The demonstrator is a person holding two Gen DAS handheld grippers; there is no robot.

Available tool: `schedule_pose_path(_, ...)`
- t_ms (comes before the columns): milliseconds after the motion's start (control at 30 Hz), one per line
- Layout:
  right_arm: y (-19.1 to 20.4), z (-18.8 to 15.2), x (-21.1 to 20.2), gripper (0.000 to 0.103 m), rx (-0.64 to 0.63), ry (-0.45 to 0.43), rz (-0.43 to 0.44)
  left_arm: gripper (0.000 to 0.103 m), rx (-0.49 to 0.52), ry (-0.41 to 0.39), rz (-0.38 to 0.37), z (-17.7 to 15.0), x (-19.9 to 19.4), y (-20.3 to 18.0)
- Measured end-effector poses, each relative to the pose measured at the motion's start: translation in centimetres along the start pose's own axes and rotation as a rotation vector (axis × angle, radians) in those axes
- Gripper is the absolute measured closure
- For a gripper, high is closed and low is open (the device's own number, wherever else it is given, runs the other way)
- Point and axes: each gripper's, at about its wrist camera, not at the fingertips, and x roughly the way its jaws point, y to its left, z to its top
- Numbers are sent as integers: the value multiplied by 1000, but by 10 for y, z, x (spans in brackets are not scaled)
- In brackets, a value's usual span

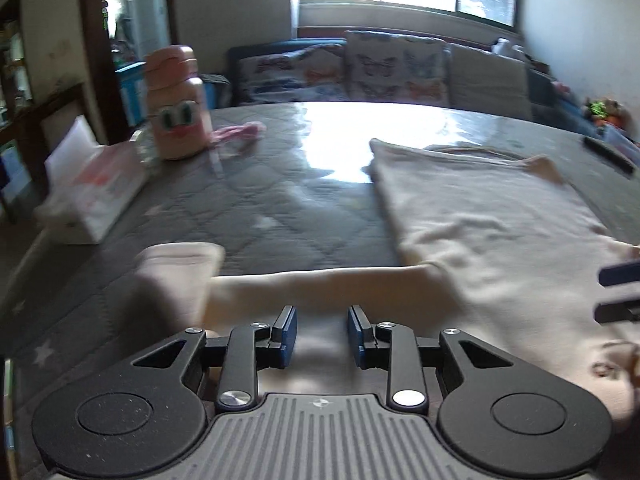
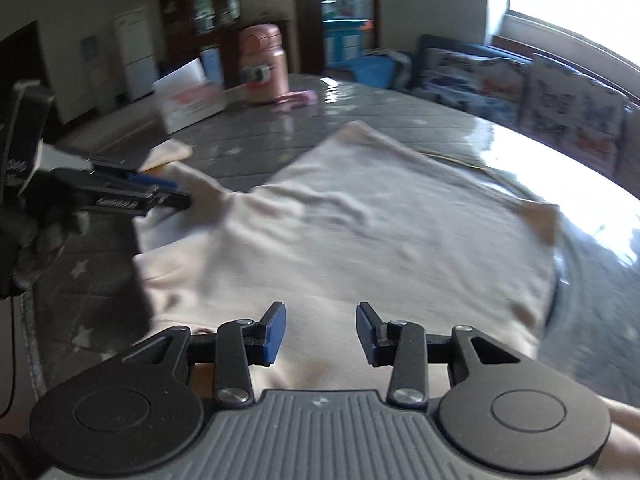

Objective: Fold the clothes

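Note:
A cream long-sleeved garment (image 1: 480,232) lies flat on the grey quilted table cover (image 1: 280,200). One sleeve (image 1: 320,284) stretches left along the near edge, and its cuff (image 1: 180,268) is turned up. My left gripper (image 1: 322,316) hovers over that sleeve, open, with only cloth showing below the gap. In the right wrist view the garment (image 2: 380,232) fills the middle. My right gripper (image 2: 322,312) stands open above its near hem, pinching nothing. The left gripper (image 2: 160,188) appears there at the left, over the sleeve, held by a dark-gloved hand (image 2: 24,240). The right gripper's fingertips (image 1: 620,292) show at the right edge.
A pink bottle with cartoon eyes (image 1: 176,104) stands at the far left of the table, with a pink cloth (image 1: 240,132) beside it. A white tissue pack (image 1: 92,192) lies near the left edge. A black object (image 1: 608,156) rests far right. A sofa with butterfly cushions (image 1: 392,68) sits behind.

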Motion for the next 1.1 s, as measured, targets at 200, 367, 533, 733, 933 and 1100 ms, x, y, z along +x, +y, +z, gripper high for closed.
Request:
schedule_pose_path(200, 10, 2, 12, 63, -29, 37, 22, 69, -49, -19, 109, -4, -1, 35)
schedule_pose_path(367, 10, 0, 13, 61, -32, 54, 19, 69, -96, -26, 219, -7, -1, 65)
schedule_pose_path(533, 15, 5, 10, 61, -56, 57, 15, 67, -152, -22, 294, -11, -4, 92)
schedule_pose_path(733, 32, 22, 12, 61, -86, 22, 57, 63, -163, -18, 318, -13, -7, 100)
schedule_pose_path(933, 59, 33, 31, 61, -136, 15, 103, 62, -178, -24, 309, -13, -13, 102)
schedule_pose_path(1100, 80, 29, 42, 62, -200, 39, 135, 62, -209, -13, 301, -16, -20, 107)
